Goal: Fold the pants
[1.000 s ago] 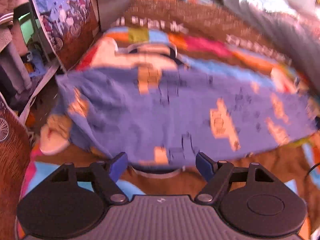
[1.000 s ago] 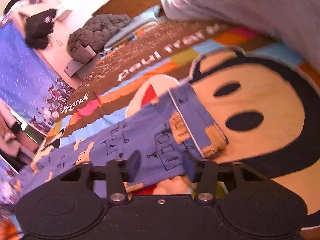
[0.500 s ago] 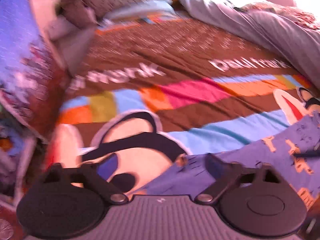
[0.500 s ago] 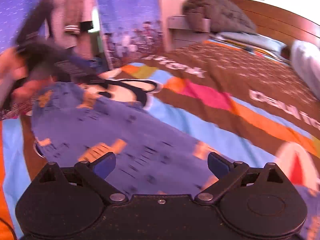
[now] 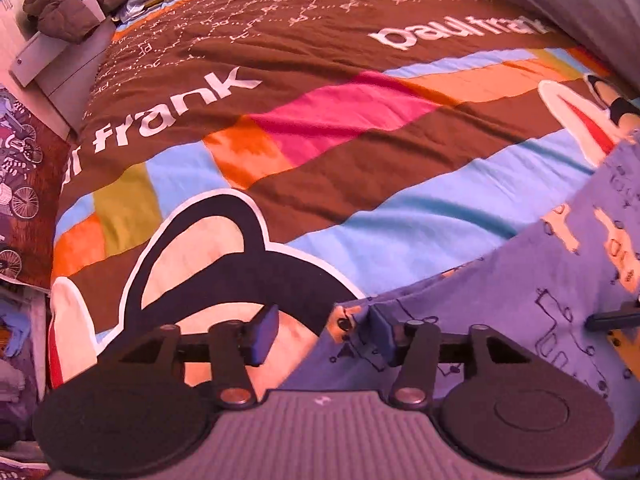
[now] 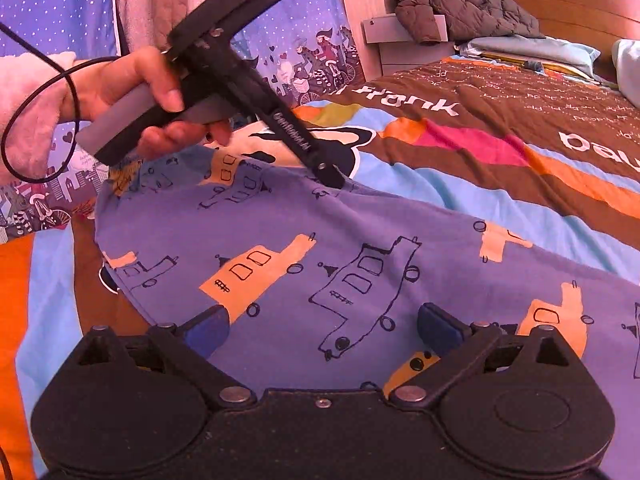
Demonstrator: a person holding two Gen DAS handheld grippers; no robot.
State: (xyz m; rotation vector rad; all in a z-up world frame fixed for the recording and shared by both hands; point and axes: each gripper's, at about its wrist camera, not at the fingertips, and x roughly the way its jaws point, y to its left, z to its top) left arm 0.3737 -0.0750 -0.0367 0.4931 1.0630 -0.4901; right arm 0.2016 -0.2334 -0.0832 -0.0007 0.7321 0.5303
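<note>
Left gripper (image 5: pixel 320 330): jaws part-open, just been closing over a corner of the blue pants (image 6: pixel 360 248), not yet pinching. Right gripper (image 6: pixel 324 330): jaws wide, empty above the pants. Pants lie on patterned bedspread (image 5: pixel 360 152); padded jacket (image 6: pixel 460 4) on bedside cabinet (image 6: pixel 404 46).

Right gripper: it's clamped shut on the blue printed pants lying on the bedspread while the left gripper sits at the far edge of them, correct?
Not quite. In the right wrist view the right gripper is wide open above the pants, its pads gripping no fabric. The rest holds: the pants lie on the bedspread, and the left gripper is at their far edge.
</note>
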